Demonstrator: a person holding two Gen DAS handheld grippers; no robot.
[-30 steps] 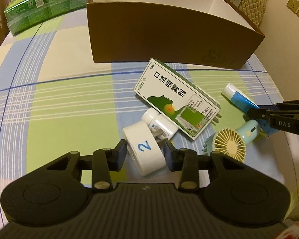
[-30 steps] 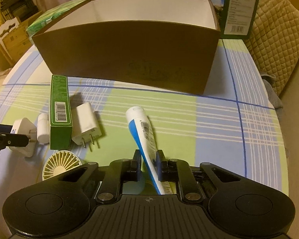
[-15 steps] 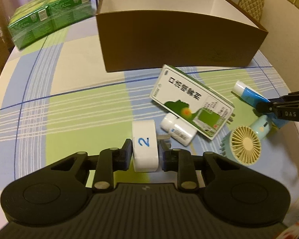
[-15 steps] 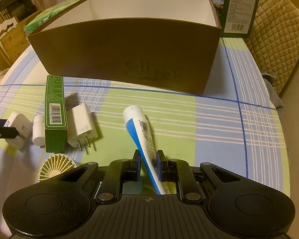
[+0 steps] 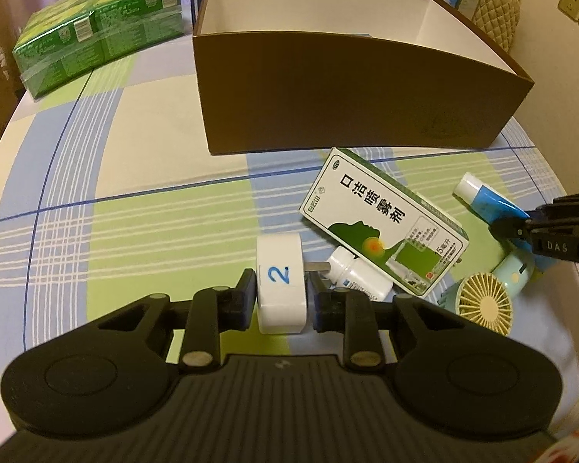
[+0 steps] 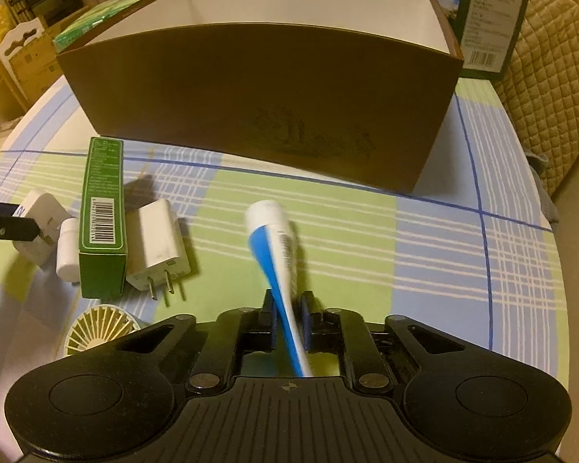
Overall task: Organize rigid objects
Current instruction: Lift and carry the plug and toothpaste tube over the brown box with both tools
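My left gripper [image 5: 281, 285] is shut on a white charger block marked "2" [image 5: 280, 281], lifted above the checked cloth. My right gripper [image 6: 288, 310] is shut on a blue and white tube [image 6: 276, 247], its cap pointing at the open brown box [image 6: 258, 104]. The box [image 5: 347, 88] stands at the back, white inside. On the cloth lie a green and white carton [image 5: 382, 220], a small white bottle [image 5: 361, 276], a mint hand fan [image 5: 486, 301] and a second white plug [image 6: 158, 247]. The right gripper also shows in the left wrist view [image 5: 521, 227].
A shrink-wrapped pack of green cartons [image 5: 96, 34] sits at the back left. A tall green box [image 6: 490, 19] and a quilted chair [image 6: 552, 77] stand behind the brown box on the right. The table edge curves away on both sides.
My left gripper closed on the "2" charger, turned it upright and lifted it clear of the bottle. My right gripper has raised the tube slightly toward the box.
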